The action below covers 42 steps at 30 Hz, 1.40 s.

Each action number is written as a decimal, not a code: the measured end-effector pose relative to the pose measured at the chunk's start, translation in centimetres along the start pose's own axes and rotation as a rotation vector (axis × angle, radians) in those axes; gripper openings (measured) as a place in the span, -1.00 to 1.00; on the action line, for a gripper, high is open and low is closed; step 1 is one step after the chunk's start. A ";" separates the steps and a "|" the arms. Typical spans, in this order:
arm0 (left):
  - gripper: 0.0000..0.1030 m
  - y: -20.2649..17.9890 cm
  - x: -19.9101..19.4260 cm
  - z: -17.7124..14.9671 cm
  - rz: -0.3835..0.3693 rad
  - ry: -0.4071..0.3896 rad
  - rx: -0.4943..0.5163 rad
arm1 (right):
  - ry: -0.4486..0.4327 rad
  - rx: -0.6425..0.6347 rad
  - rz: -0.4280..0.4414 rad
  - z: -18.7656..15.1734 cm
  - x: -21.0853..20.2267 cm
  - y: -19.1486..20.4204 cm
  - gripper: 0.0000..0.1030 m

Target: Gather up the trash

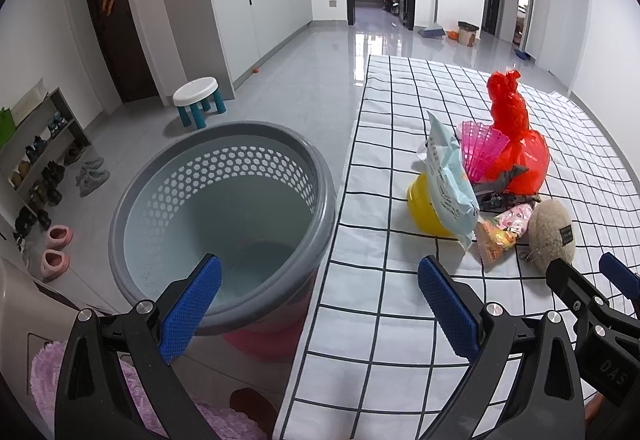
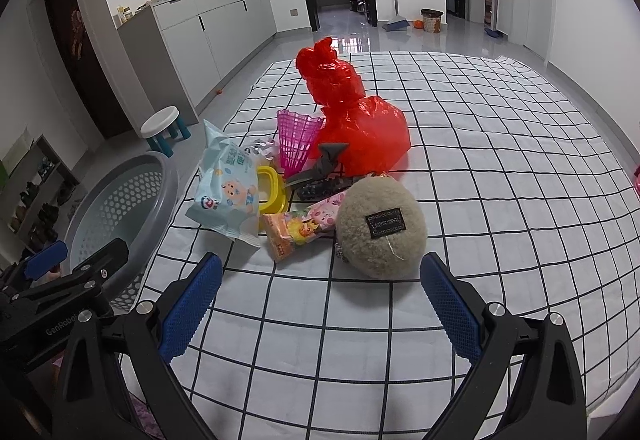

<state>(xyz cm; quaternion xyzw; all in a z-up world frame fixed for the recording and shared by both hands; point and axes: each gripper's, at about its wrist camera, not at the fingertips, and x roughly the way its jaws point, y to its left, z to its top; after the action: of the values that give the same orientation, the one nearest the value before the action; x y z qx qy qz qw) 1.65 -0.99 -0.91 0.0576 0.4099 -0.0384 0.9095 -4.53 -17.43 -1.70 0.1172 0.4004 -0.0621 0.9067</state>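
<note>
Trash sits in a loose heap on the grid-patterned sheet (image 2: 480, 160), near its left edge, with the grey perforated basket (image 1: 224, 144) standing just beside that edge on the floor and empty as far as I can see. Nearest the right gripper (image 2: 320, 304) is a beige plush pouch (image 2: 380, 228), touching an orange snack wrapper (image 2: 292, 236); behind them lie a pale blue wipes pack (image 2: 228, 196) leaning over a yellow bowl (image 2: 274, 192), a pink mesh cone (image 2: 298, 140) and a knotted red plastic bag (image 2: 360, 120). Both grippers hang with jaws spread wide and nothing between them, the left gripper (image 1: 320, 304) straddling the basket rim and the sheet edge. Everything looks light. The wrappers and wipes pack are likely thin, crinkly and slick, so a pinch on a flat sealed edge should hold best. The red bag seems soft and easiest to take at its twisted neck. The plush pouch should compress, so squeezing across its middle ought to grip.
</note>
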 end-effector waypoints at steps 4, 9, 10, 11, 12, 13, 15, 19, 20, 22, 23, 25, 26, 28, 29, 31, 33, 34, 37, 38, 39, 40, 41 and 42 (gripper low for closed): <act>0.88 -0.4 0.5 0.1 0.002 0.010 0.008 | 0.002 0.009 0.002 0.1 0.2 -0.3 0.84; 0.88 -0.7 1.0 0.2 0.003 0.018 0.015 | 0.010 0.016 0.006 0.2 0.6 -0.6 0.84; 0.88 -0.8 1.1 0.2 0.003 0.020 0.016 | 0.012 0.017 0.007 0.2 0.7 -0.6 0.84; 0.88 -0.8 1.2 0.2 0.003 0.021 0.017 | 0.013 0.017 0.007 0.2 0.7 -0.6 0.84; 0.88 -0.8 1.2 0.1 0.003 0.022 0.017 | 0.014 0.017 0.008 0.2 0.8 -0.6 0.84; 0.88 -0.8 1.3 0.1 0.002 0.023 0.017 | 0.014 0.016 0.008 0.2 0.8 -0.6 0.84; 0.88 -0.9 1.2 0.1 0.003 0.022 0.017 | 0.014 0.015 0.010 0.2 0.8 -0.5 0.84; 0.88 -0.8 1.2 0.1 0.002 0.019 0.013 | 0.010 0.012 0.011 0.2 0.6 -0.4 0.84; 0.88 -0.8 1.2 0.1 0.002 0.018 0.013 | 0.009 0.011 0.011 0.2 0.6 -0.4 0.84; 0.88 -0.7 1.2 0.1 0.003 0.017 0.011 | 0.007 0.010 0.013 0.3 0.5 -0.3 0.84; 0.88 -0.7 1.2 0.1 0.003 0.016 0.011 | 0.006 0.009 0.013 0.3 0.4 -0.2 0.84; 0.88 -0.7 1.1 0.1 0.003 0.014 0.010 | 0.004 0.006 0.013 0.3 0.4 -0.1 0.84; 0.88 -0.7 1.1 0.0 0.003 0.014 0.009 | 0.003 0.006 0.013 0.3 0.3 -0.1 0.84; 0.88 -0.7 1.1 0.0 0.004 0.013 0.008 | 0.003 0.004 0.014 0.3 0.3 0.0 0.84; 0.88 -0.6 1.0 0.1 0.003 0.013 0.007 | 0.002 0.004 0.013 0.3 0.2 0.0 0.84; 0.88 -0.6 0.9 0.1 0.002 0.013 0.007 | 0.002 0.004 0.013 0.2 0.2 0.0 0.84; 0.88 -0.6 0.9 0.1 0.006 0.013 0.009 | 0.002 0.003 0.014 0.2 0.2 0.0 0.84; 0.88 -0.6 0.9 0.2 0.008 0.013 0.010 | 0.002 0.003 0.014 0.2 0.2 0.0 0.84; 0.88 -0.7 0.9 0.2 0.009 0.012 0.011 | 0.000 0.002 0.014 0.2 0.2 0.0 0.84; 0.88 -0.6 0.8 0.2 0.009 0.012 0.010 | 0.000 0.002 0.014 0.2 0.2 0.0 0.84; 0.88 -0.6 0.8 0.2 0.009 0.012 0.010 | 0.001 0.002 0.014 0.2 0.2 0.0 0.84; 0.88 -0.6 0.8 0.2 0.008 0.012 0.009 | 0.001 0.002 0.013 0.2 0.2 0.0 0.84; 0.88 -0.6 0.9 0.2 0.007 0.013 0.009 | 0.001 0.002 0.013 0.2 0.2 0.0 0.84; 0.88 -0.7 0.8 0.2 0.008 0.012 0.010 | 0.002 0.002 0.013 0.2 0.1 0.0 0.84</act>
<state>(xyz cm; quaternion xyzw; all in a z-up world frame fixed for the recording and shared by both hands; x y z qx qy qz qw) 2.28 -1.70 -1.45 0.0638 0.4151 -0.0364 0.9068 -4.27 -17.49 -1.64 0.1205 0.4004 -0.0566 0.9066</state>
